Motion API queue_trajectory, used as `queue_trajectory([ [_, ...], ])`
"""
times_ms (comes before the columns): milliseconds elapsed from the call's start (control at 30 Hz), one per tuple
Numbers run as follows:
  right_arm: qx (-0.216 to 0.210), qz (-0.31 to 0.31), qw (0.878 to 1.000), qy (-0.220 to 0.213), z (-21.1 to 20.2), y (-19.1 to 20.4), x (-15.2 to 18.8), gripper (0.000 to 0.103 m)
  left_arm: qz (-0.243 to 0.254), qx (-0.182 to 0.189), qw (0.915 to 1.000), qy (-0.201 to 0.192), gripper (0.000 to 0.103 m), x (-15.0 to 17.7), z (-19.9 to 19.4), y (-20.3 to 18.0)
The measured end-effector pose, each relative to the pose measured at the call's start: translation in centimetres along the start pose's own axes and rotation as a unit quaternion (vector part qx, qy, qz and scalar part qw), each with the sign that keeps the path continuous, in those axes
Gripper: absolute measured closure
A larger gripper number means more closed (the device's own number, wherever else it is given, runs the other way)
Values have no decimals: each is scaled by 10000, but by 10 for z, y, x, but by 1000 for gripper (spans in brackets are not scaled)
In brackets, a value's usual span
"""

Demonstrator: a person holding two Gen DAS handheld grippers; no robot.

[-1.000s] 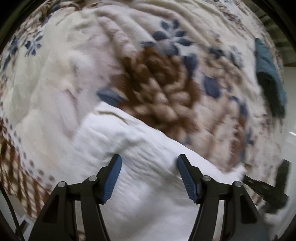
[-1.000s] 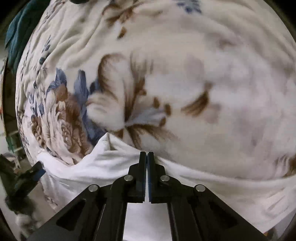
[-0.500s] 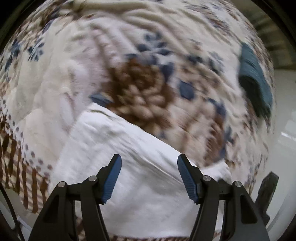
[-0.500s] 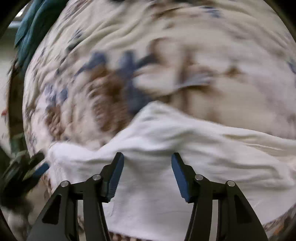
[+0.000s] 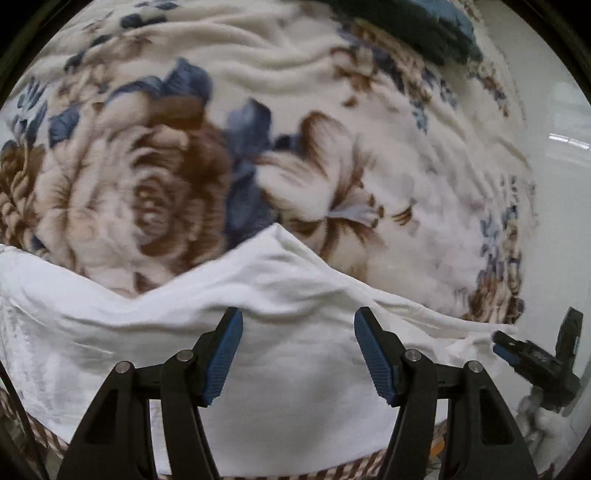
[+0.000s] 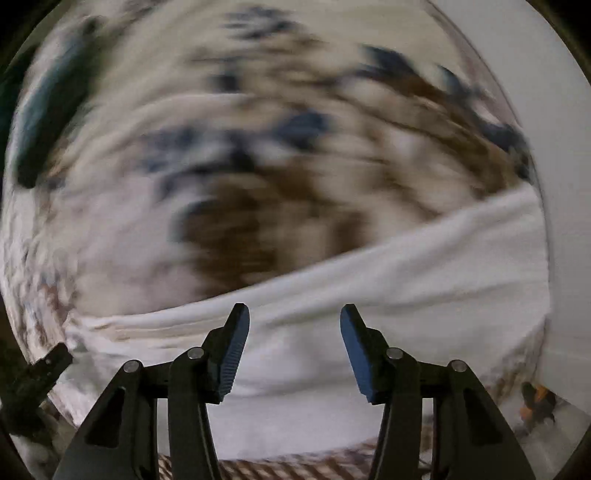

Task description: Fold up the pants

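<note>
Both tongs have swung sideways across the blanket since a second ago, and the right tongs (image 6: 294, 325), which were pinched shut on the edge of the pants then, have just been opening and now stand apart with nothing clamped between them. White cloth shows through the gap below their blue pads (image 6: 236, 347), but the pads do not press on it.

The left tongs (image 5: 298, 328) are about half wide as well, empty, pointing steeply down over the pants (image 5: 280, 295). The pants lie flat and wrinkled on the floral blanket (image 5: 155, 177), near its striped front edge, with one peak of cloth pushed up toward the big brown rose. In the right wrist view the pants (image 6: 406, 258) run as a long white band from lower left to upper right; that view is heavily blurred.

A dark teal cloth (image 5: 417, 26) lies at the far edge of the blanket, well apart from the pants. From the left wrist view the right tongs (image 5: 535, 354) show at the lower right, just beside the end of the pants. From the right wrist view the left tongs (image 6: 40, 373) show at the lower left.
</note>
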State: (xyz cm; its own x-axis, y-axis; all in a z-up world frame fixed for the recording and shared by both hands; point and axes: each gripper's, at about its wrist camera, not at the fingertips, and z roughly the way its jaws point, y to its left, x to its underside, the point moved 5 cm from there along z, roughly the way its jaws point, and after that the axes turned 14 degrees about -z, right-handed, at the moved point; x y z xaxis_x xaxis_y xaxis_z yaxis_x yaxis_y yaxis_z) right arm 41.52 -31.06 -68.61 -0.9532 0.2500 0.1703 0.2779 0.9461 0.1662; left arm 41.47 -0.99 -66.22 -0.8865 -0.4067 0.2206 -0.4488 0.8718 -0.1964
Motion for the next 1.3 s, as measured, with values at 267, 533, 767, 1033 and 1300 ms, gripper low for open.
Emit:
queue_trajectory([
  [267, -1197, 1046, 9864, 410, 57, -20, 4, 74, -357, -291, 9989, -87, 42, 5, 14, 1],
  [533, -1484, 1665, 9728, -621, 18, -31, 11, 98, -390, -428, 9982, -149, 42, 2, 26, -3],
  [767, -2483, 2708, 9283, -580, 55, -59, -2, 98, -589, -359, 9975, -128, 42, -9, 28, 4],
  [1033, -2154, 2433, 9431, -711, 11, -83, 17, 28, -408, -27, 9988, -254, 42, 12, -1, -20],
  [1300, -601, 723, 9931, -707, -16, -69, 58, 28, 431, -20, 9991, -59, 42, 55, 18, -76],
])
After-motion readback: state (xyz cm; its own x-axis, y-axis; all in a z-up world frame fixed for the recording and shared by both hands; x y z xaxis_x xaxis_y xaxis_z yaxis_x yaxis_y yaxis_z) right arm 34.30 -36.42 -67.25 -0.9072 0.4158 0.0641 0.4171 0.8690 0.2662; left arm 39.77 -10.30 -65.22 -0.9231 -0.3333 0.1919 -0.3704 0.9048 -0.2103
